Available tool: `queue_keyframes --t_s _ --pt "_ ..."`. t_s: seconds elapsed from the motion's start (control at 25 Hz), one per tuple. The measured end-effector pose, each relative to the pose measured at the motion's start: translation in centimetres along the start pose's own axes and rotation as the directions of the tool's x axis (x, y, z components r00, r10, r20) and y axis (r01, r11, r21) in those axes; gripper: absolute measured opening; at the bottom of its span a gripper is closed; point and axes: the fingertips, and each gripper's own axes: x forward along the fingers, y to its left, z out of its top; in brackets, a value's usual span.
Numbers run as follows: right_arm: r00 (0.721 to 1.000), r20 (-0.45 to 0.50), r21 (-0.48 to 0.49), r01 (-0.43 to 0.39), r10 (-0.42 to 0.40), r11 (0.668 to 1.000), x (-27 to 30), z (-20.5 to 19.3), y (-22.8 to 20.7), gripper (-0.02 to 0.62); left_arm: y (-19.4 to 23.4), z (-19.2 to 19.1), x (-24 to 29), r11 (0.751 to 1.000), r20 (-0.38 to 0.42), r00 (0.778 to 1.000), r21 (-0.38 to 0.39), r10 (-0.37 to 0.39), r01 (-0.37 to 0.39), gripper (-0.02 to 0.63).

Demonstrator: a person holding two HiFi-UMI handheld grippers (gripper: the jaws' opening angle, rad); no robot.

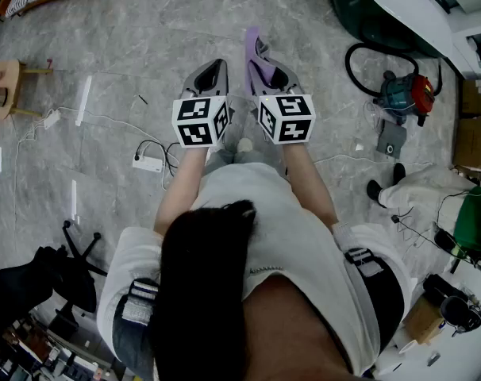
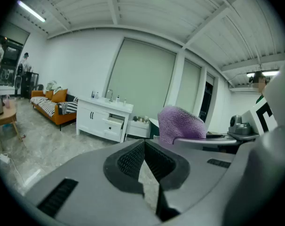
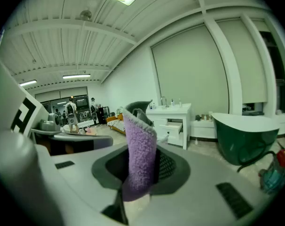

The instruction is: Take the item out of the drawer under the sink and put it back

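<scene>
**While the drawer stands open, the cloth rides in the right gripper**

Because the purple cloth [image 3: 140,149] is limp and would slump from a loose hold, the right gripper [image 1: 266,70] has its jaws closed on it. They pinch a folded stretch low down, so the free end stands up past the tips. The fabric looks like thick terry or microfibre: a nubbly, looped pile, lilac on one face, with a greyer edge curling over at the top.

The left gripper [image 2: 144,144] carries nothing. Its dark ribbed pads meet at the tips with only bare floor visible behind them. It is held level beside the right one, probably kept free to deal with the drawer.

Both grippers are held out in front of the person, over a grey marble-patterned floor [image 1: 105,38] that looks hard and glossy.

The white sink cabinet [image 3: 173,119] stands well apart, across the room. It is boxy and flat-fronted, with a tap and small bottles on top. One drawer [image 3: 174,126] is pulled out, which suggests the cloth has been taken from it and is yet to be returned. A dark green tub [image 3: 246,142], smooth and rounded, sits to the right of the cabinet.
</scene>
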Motion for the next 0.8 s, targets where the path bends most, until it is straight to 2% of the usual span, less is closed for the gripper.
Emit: queue_keyframes --t_s 0.52,0.8 --pt "1.0 -0.002 -0.006 0.018 -0.018 1.0 0.6 0.4 -0.3 0.101 0.1 0.5 0.9 1.0 0.001 1.0 0.012 -0.023 0.023 0.005" --pt "1.0 0.003 0.009 -0.001 0.001 1.0 2.0 0.6 0.8 0.101 1.4 0.6 1.6 0.999 -0.008 0.999 0.017 -0.041 0.041 0.005"
